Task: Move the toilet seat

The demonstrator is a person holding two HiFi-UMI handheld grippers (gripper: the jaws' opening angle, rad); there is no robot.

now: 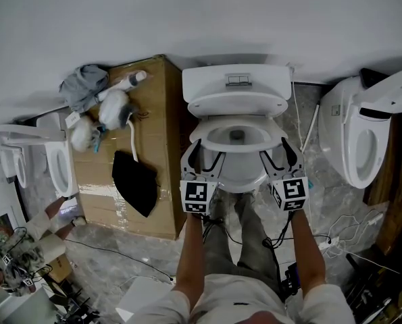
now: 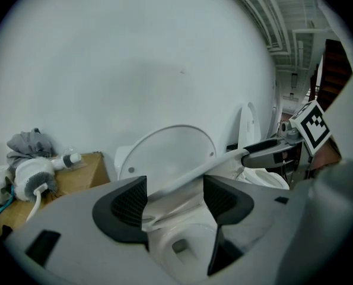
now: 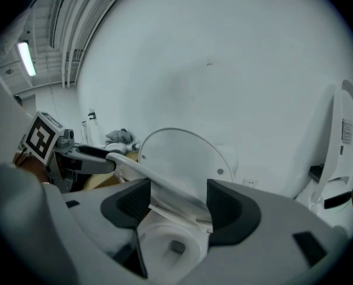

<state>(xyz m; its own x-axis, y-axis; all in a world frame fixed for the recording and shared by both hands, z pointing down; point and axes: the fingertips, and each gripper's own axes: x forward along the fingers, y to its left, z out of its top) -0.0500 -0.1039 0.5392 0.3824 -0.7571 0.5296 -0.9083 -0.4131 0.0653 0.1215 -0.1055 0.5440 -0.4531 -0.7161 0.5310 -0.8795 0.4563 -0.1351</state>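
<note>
A white toilet stands against the wall with its lid up. Its seat ring is lifted off the bowl and held at both sides. My left gripper is shut on the seat's left side, my right gripper on its right side. In the left gripper view the seat runs up and to the right between the pads of the left gripper, in front of the lid. In the right gripper view the seat passes through the right gripper.
A cardboard box left of the toilet carries rags, a bottle and a black cloth. Another toilet stands at the right, and spare seats at the left. Cables lie on the floor. The person's legs are below the bowl.
</note>
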